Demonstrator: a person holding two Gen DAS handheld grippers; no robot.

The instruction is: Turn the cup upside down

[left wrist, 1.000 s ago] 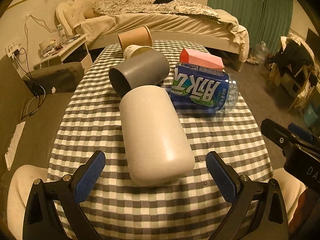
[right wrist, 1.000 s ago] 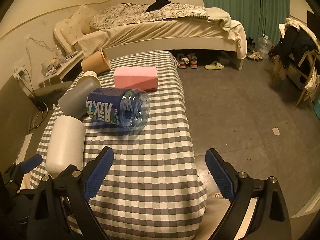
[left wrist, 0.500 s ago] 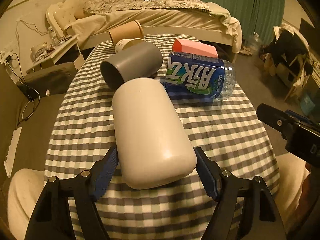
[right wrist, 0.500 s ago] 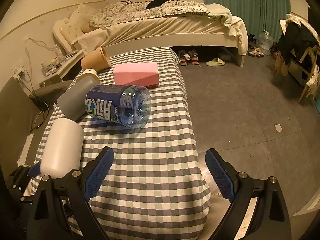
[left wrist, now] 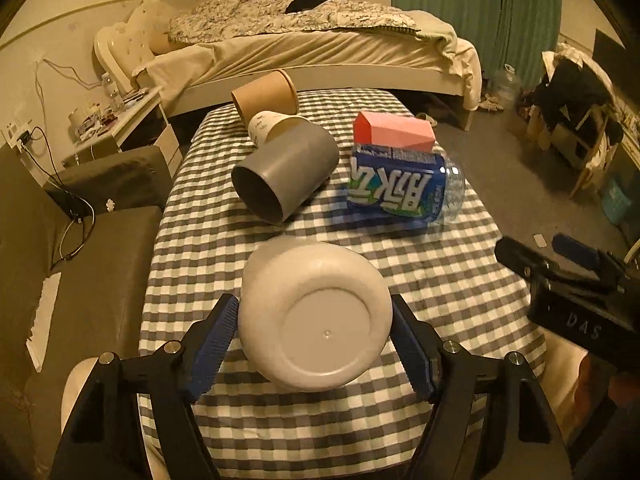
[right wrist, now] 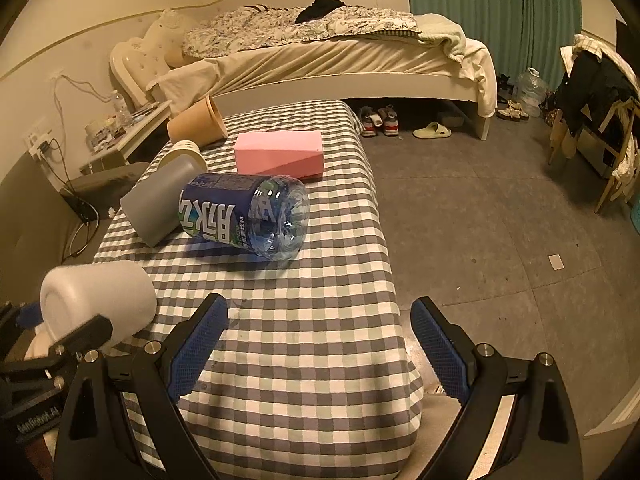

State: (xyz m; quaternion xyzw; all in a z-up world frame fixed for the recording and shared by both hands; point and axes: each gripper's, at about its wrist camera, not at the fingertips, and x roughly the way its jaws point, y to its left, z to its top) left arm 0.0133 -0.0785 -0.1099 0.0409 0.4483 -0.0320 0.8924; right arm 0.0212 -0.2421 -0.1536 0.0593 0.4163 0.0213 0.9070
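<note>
My left gripper [left wrist: 314, 340] is shut on the white cup [left wrist: 316, 314], its blue pads pressed on both sides near the base. The cup is lifted off the checked tablecloth [left wrist: 420, 280], its flat bottom facing my left wrist camera. In the right wrist view the white cup [right wrist: 96, 300] hangs at the left, on its side, mouth pointing away. My right gripper [right wrist: 318, 344] is open and empty above the table's near right corner.
A grey cup [left wrist: 284, 176] lies on its side mid-table, a small white cup [left wrist: 276, 126] and a tan cup [left wrist: 266, 94] behind it. A blue-labelled bottle [left wrist: 404, 188] and a pink box [left wrist: 394, 132] lie to the right. A bed stands beyond; floor at right.
My left gripper closed on the white cup, lifted it off the cloth and tipped it so its bottom now faces the camera. My right gripper stayed open and almost still.
</note>
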